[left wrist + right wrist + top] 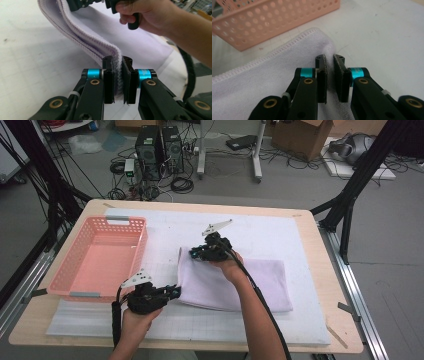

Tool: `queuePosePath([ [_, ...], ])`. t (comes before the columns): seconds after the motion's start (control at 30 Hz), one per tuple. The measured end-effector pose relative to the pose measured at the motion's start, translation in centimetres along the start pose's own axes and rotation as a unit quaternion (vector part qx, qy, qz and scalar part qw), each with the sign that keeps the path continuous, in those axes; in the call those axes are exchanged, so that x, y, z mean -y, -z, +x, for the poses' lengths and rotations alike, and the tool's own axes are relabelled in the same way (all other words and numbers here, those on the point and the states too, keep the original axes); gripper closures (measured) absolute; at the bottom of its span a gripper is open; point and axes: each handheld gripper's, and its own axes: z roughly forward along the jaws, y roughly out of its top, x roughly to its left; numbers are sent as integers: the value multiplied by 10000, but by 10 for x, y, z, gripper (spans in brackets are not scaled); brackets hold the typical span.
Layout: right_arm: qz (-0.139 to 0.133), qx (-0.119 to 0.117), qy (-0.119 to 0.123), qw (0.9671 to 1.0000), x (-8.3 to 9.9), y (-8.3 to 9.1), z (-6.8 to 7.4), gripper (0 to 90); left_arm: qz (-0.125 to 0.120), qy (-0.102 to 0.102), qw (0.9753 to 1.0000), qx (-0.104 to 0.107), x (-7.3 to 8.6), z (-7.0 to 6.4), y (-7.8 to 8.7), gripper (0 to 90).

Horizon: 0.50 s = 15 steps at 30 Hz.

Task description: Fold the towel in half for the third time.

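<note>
Pinching one folded towel (235, 282): two hand-held grippers, left (118, 80) and right (330, 77), beside one basket (95, 257).

Pink perforated basket (102, 257) at nine o'clock on white mat (300, 245); two black computer towers (160, 151) and cardboard box (302, 135) on floor at twelve o'clock.

counted on the table: one folded lilac towel (235, 280), one pink perforated basket (97, 257), one white mat (280, 232); two handheld grippers, left (175, 291) and right (192, 253).
</note>
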Motion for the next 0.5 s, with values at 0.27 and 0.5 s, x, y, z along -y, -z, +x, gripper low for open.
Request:
queuePosePath([
  [0.27, -127, 226, 64, 9996, 5, 35, -2, 824, 90, -147, 9994, 301, -13, -18, -29, 816],
  [0.5, -232, 425, -20, 9988, 19, 68, -12, 824, 337, -299, 9979, 473, -23, -36, -60, 815],
])
